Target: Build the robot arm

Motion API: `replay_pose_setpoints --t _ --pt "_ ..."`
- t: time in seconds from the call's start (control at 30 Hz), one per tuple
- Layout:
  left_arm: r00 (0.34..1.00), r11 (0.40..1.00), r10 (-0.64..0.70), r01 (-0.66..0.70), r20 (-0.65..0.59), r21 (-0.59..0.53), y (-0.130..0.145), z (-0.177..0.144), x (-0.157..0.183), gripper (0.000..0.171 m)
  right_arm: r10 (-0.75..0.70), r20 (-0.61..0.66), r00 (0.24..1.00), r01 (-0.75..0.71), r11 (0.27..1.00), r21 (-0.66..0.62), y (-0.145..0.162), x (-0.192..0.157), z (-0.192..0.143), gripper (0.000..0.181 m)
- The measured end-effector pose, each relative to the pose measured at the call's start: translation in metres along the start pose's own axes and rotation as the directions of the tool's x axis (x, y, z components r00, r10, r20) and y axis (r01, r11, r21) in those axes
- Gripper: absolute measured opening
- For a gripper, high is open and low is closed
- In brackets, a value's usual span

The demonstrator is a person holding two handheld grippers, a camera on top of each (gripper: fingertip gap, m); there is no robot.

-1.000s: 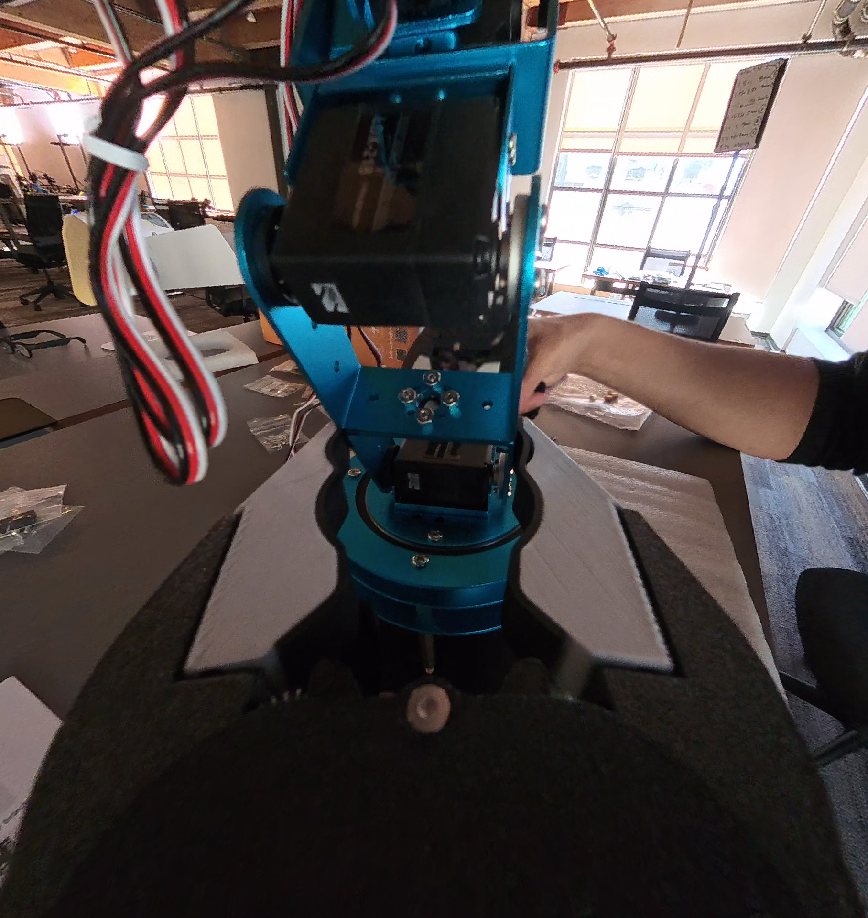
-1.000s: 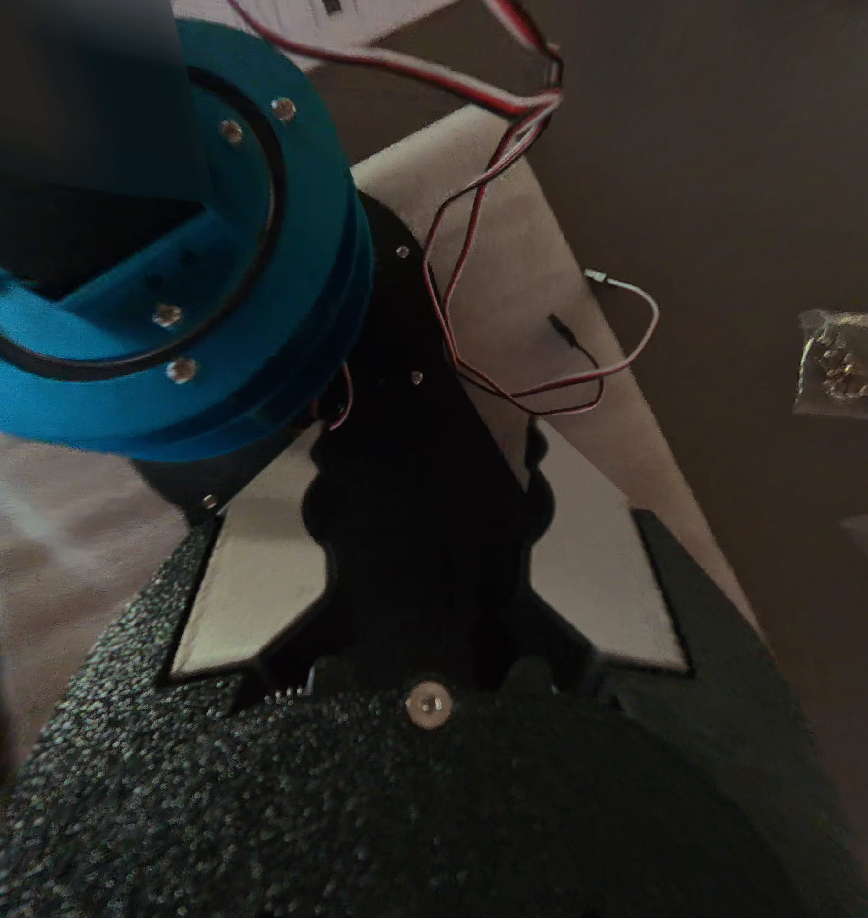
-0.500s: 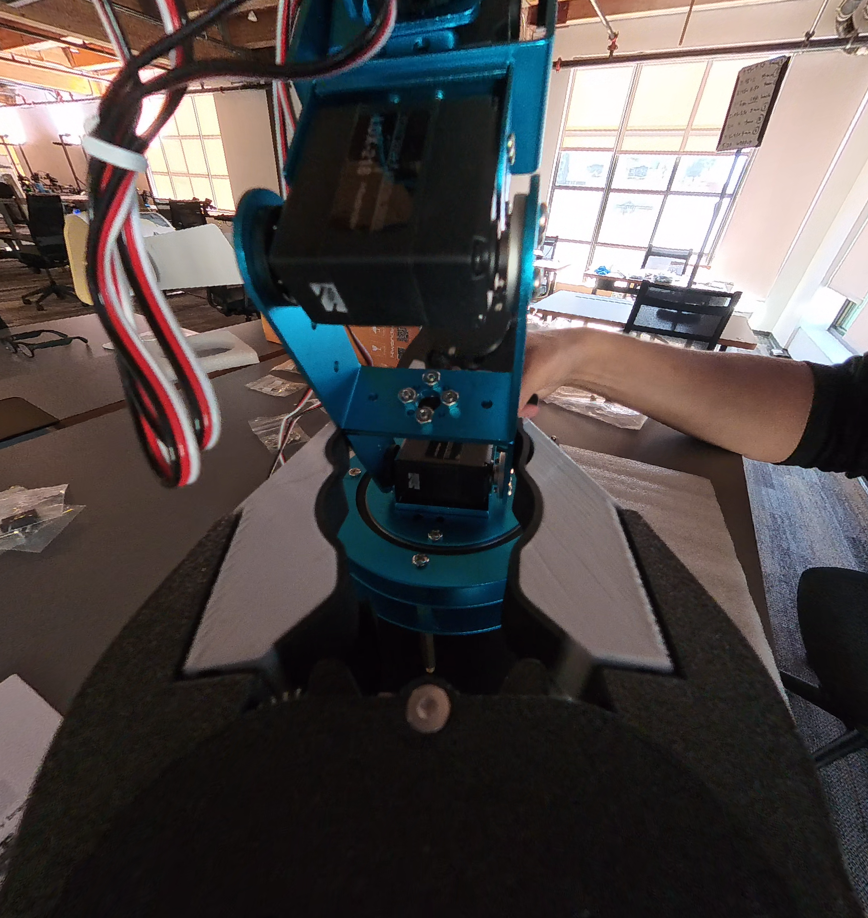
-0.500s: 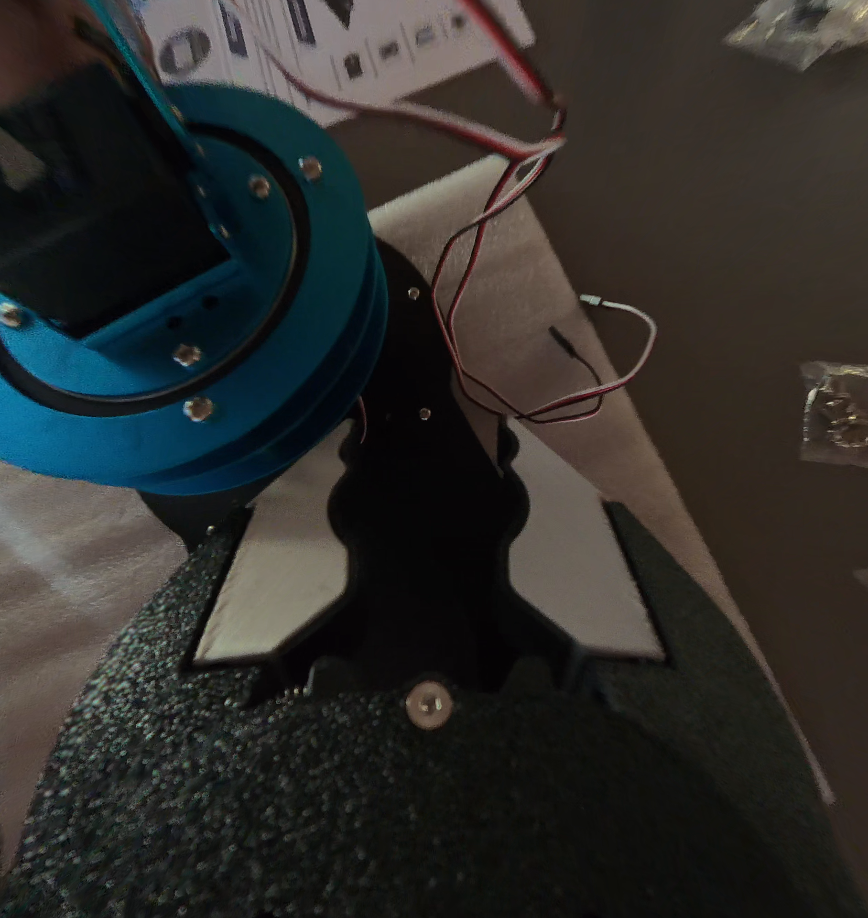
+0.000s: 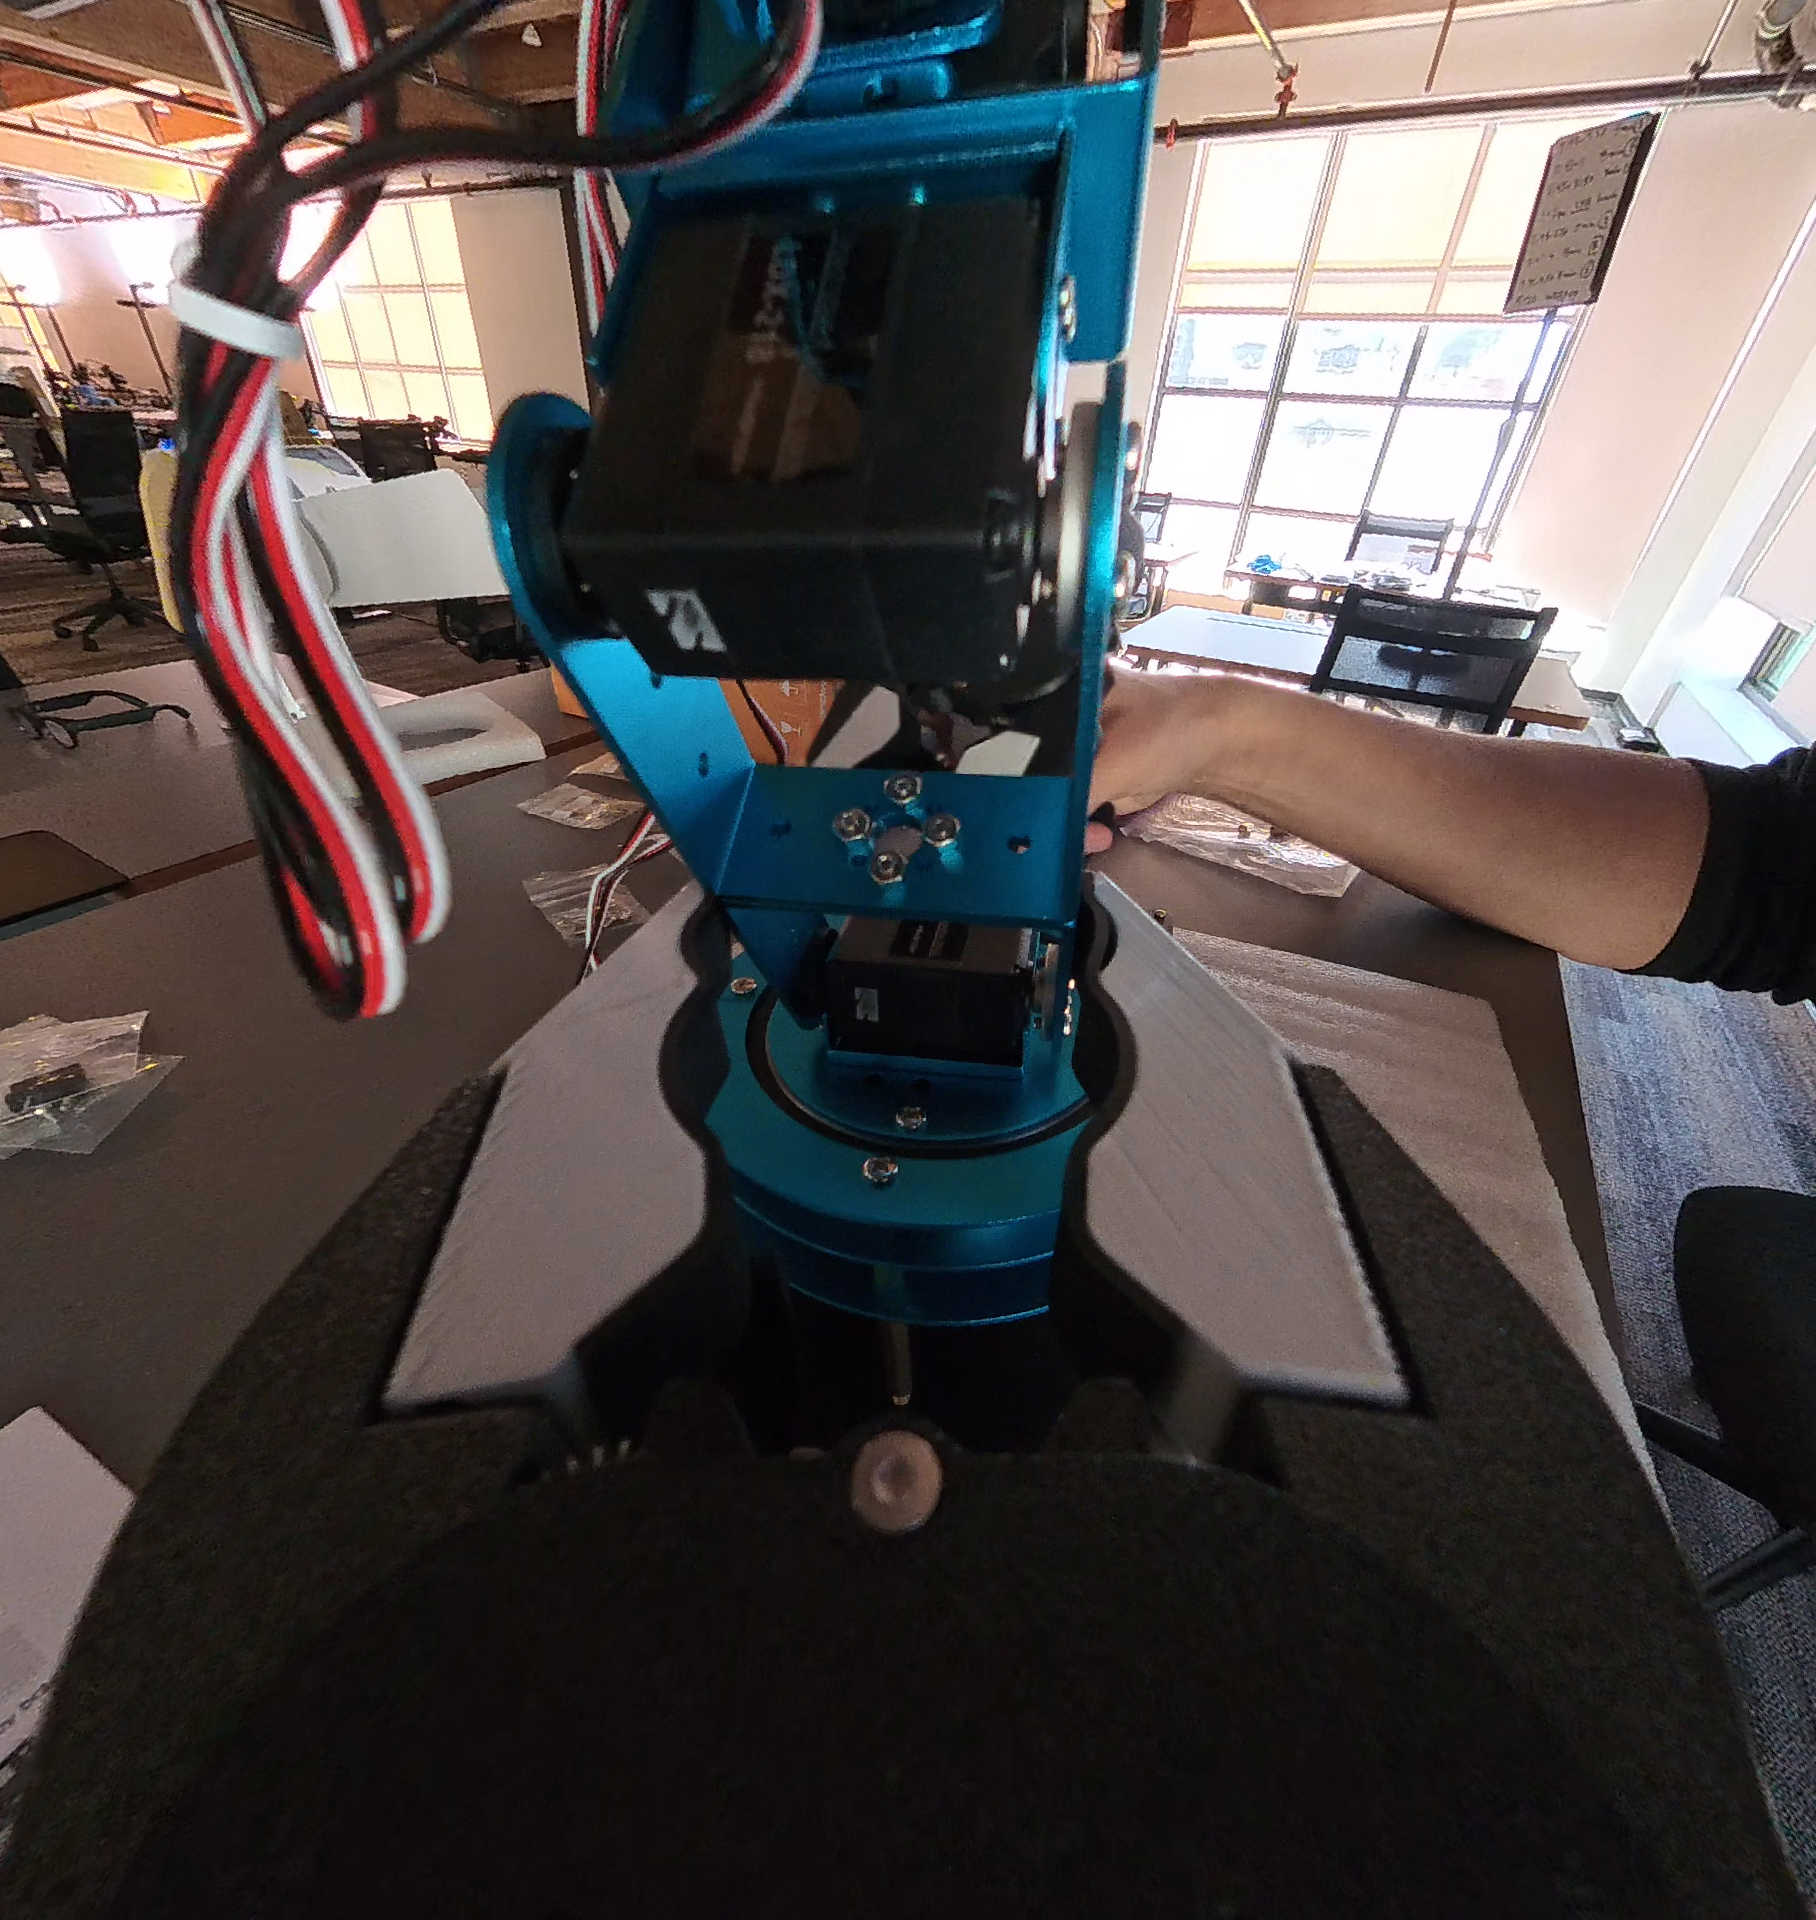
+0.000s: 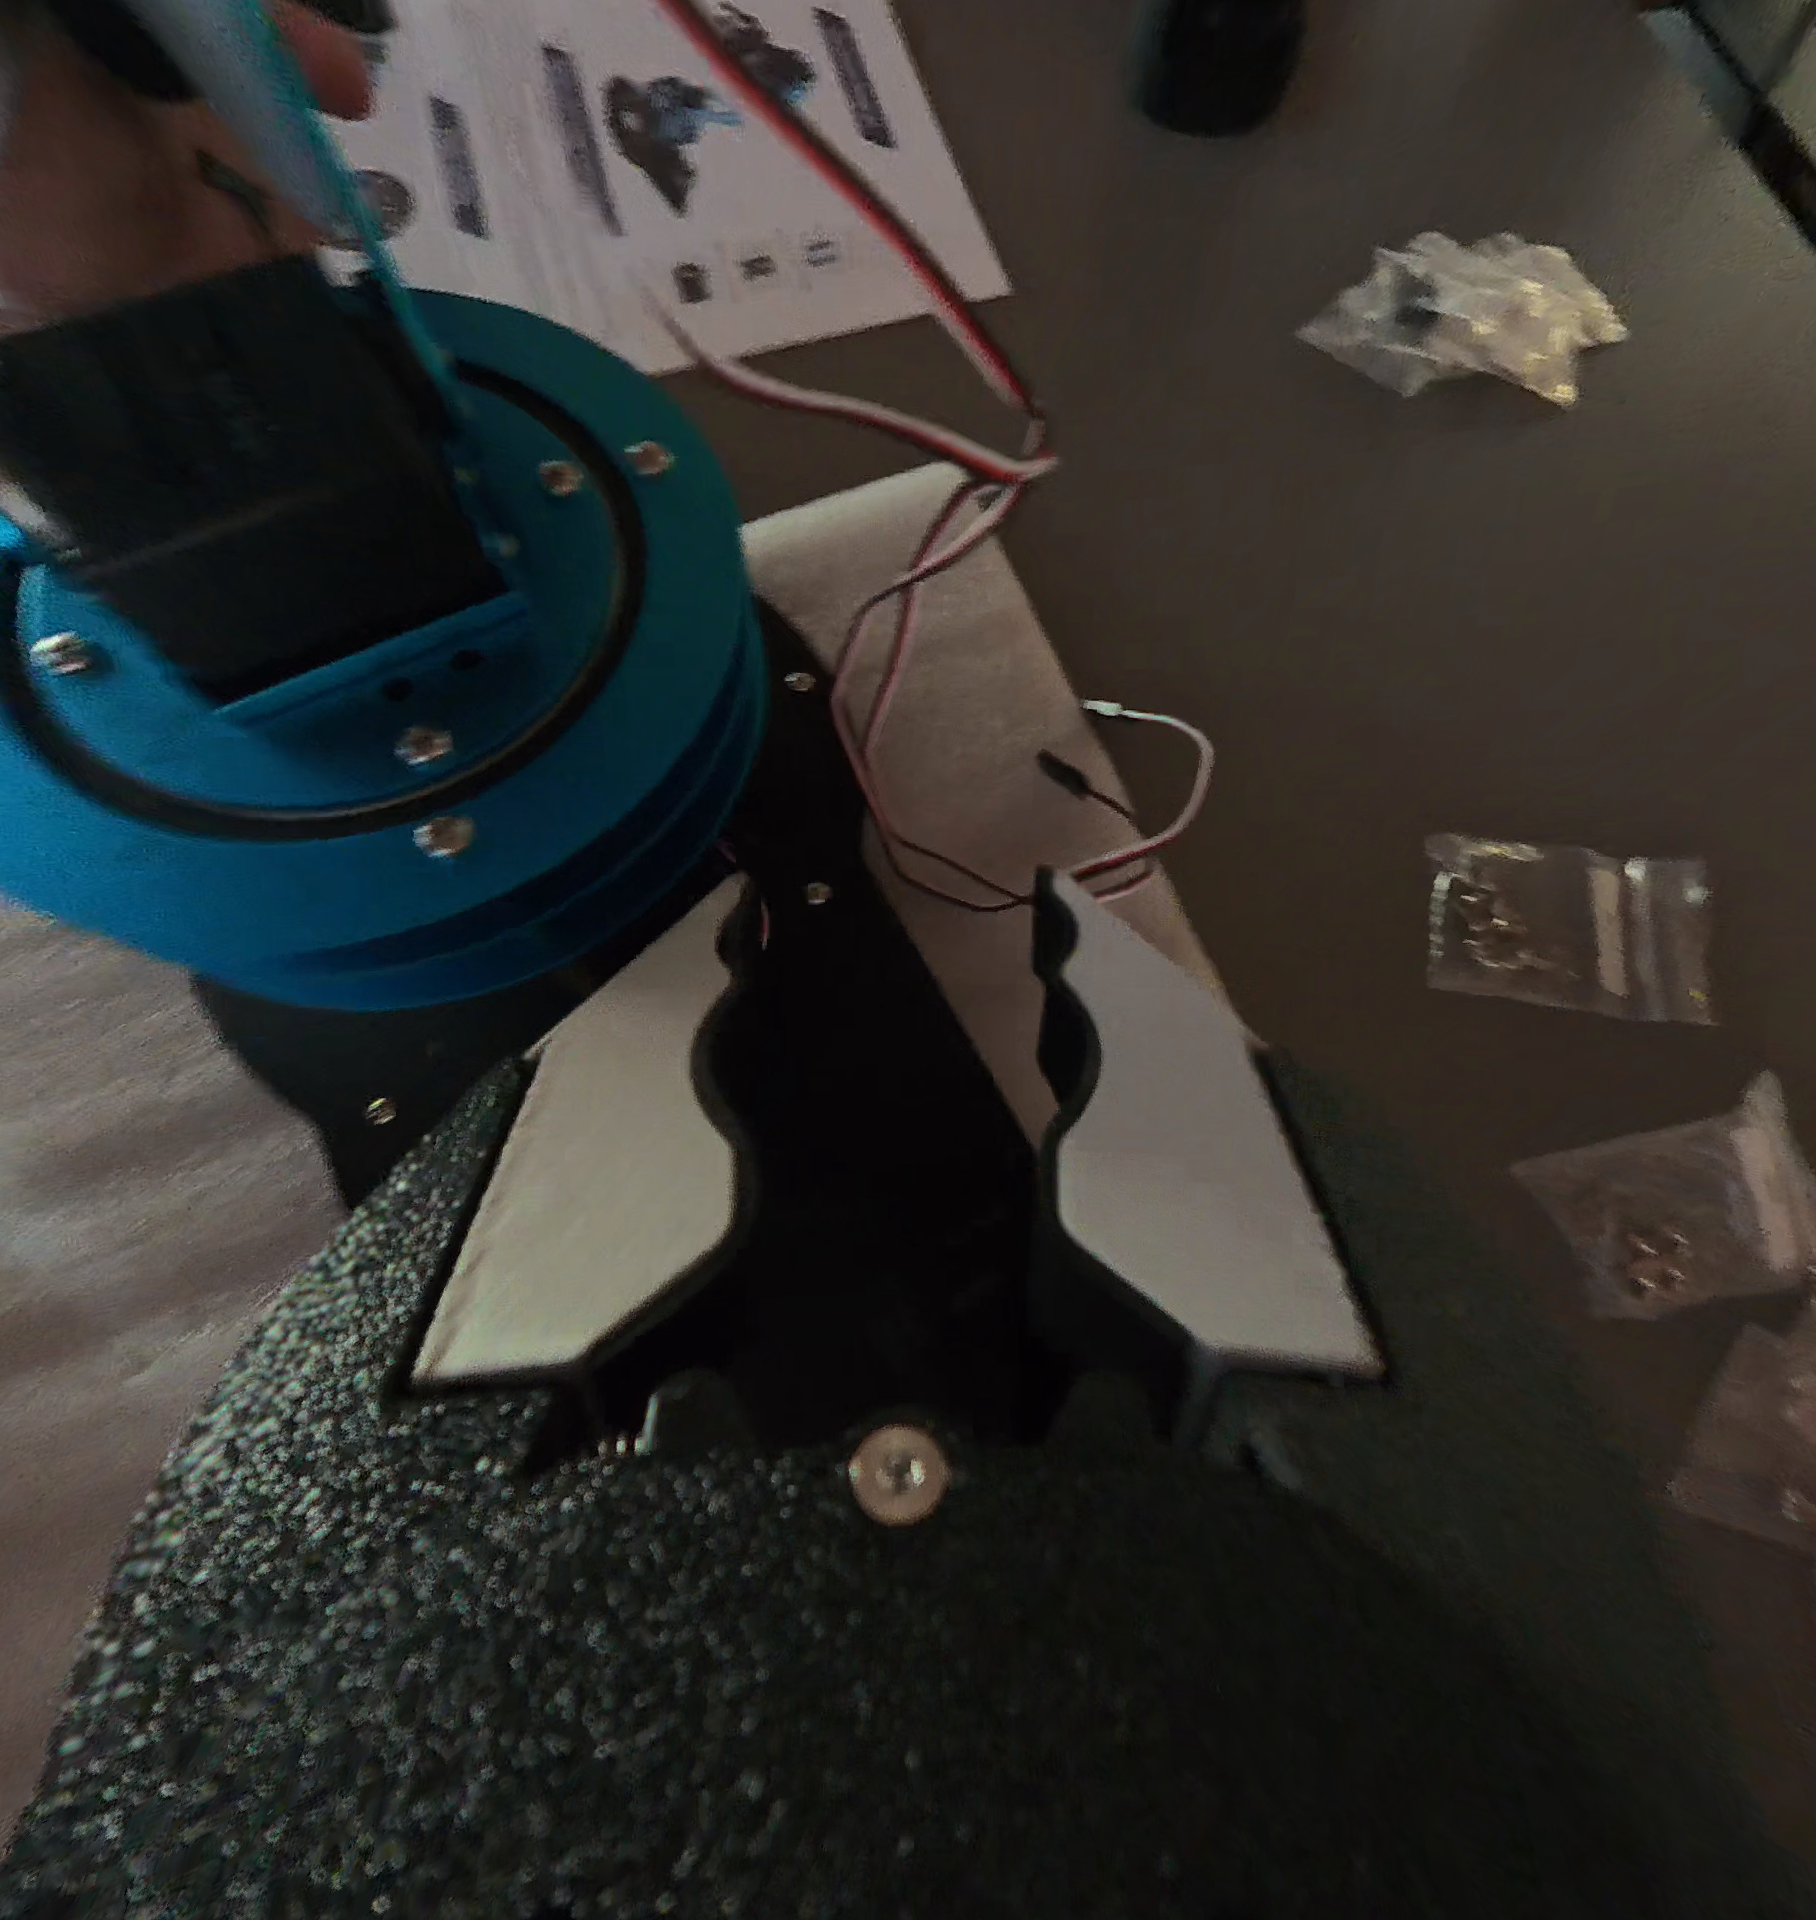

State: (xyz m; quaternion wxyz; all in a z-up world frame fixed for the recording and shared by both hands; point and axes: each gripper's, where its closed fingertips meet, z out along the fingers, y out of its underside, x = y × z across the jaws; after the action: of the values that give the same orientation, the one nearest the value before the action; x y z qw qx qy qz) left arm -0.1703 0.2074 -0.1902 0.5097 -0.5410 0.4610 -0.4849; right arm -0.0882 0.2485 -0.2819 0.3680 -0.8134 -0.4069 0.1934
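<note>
The left tool (image 5: pixel 899 1049) is clamped on the round blue base (image 5: pixel 899 1195) of a small robot arm standing over the desk (image 5: pixel 156 1195). The right tool (image 6: pixel 888 1029) stands apart and empty, the base (image 6: pixel 364 831) just left of its tips, thin wires (image 6: pixel 925 748) beyond.

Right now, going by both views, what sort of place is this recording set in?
Probably an open-plan office or lab used as a workshop: rows of desks and office chairs before tall windows, and a dark table strewn with small parts bags around a blue robot-arm kit.
</note>
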Motion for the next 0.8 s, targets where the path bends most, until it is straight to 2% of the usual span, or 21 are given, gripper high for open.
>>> replay_pose_setpoints --t 0.1,0.17,0.27,0.33,0.43,0.6,0.8 --pt "1.000 1.000 -0.001 0.001 -0.001 0.000 0.000 0.000 0.000 0.066 -0.007 0.138 0.990 0.009 1.000 -0.019 0.007 -0.021 0.001 0.039" --pt "1.000 1.000 0.000 0.000 -0.001 0.000 0.000 0.000 0.000 0.066 -0.017 0.144 0.989 0.021 0.999 -0.029 0.010 -0.023 0.004 0.040" --pt "1.000 1.000 -0.001 0.001 -0.001 -0.001 0.000 0.000 0.000 0.066 -0.010 0.233 0.972 0.019 0.999 -0.039 0.015 -0.036 0.006 0.039" --pt "1.000 1.000 0.001 -0.001 0.000 -0.003 0.000 0.000 0.000 0.066 -0.034 0.214 0.976 0.051 0.996 -0.076 0.022 -0.034 0.014 0.037" --pt "1.000 1.000 0.014 -0.014 0.002 -0.006 0.000 0.000 0.001 0.065 -0.096 0.184 0.978 0.112 0.991 -0.074 0.021 -0.036 0.016 0.019" --pt "0.998 0.998 0.069 -0.069 -0.005 0.002 -0.001 -0.001 0.007 0.065 -0.119 0.140 0.983 0.129 0.990 -0.064 0.018 -0.030 0.017 0.016" --pt "0.997 0.997 0.081 -0.081 -0.007 0.000 0.000 -0.002 0.011 0.065 -0.014 0.257 0.966 0.041 0.994 -0.098 0.026 -0.041 0.006 0.016"
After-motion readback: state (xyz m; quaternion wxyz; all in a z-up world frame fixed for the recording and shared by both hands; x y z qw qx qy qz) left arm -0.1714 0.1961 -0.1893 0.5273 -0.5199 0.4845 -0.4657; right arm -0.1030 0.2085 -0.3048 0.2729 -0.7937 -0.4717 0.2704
